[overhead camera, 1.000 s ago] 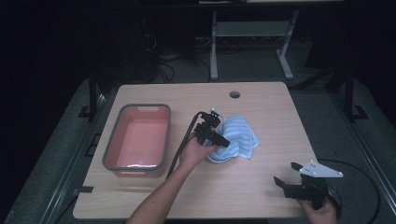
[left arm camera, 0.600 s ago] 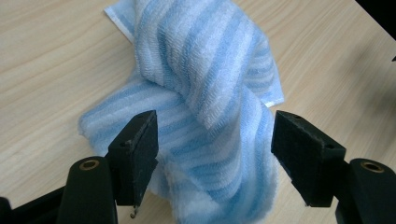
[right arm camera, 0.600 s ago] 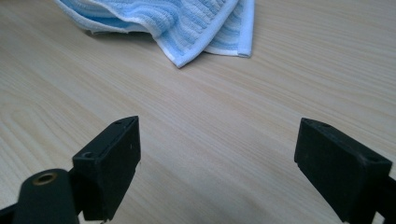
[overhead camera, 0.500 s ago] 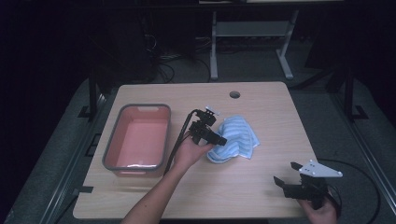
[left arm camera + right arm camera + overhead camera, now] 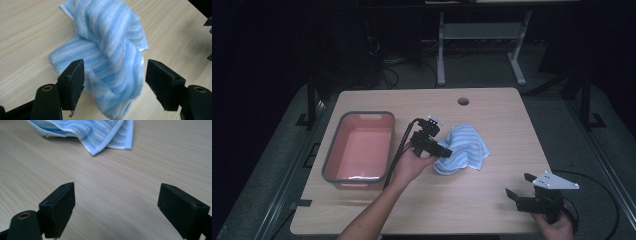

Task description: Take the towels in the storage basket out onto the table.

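A blue-and-white striped towel (image 5: pixel 464 145) lies crumpled in the middle of the wooden table (image 5: pixel 472 205). My left gripper (image 5: pixel 443 150) is held at the towel's left edge. In the left gripper view it (image 5: pixel 115 85) stands open, its jaws on either side of a raised fold of the towel (image 5: pixel 110 37) without pressing it. My right gripper (image 5: pixel 518 186) rests near the table's front right corner, apart from the towel. In the right gripper view it (image 5: pixel 125 212) is open over bare wood, with the towel (image 5: pixel 87 127) farther off at the top.
A pink tub with a grey rim (image 5: pixel 332 155) stands at the table's left side, with nothing in it. A round cable hole (image 5: pixel 463 101) sits near the far edge. Dark floor, cables and a metal stand frame (image 5: pixel 482 35) lie beyond the table.
My left gripper has edged slightly to the left at the towel's edge. The right gripper has stayed where it was.
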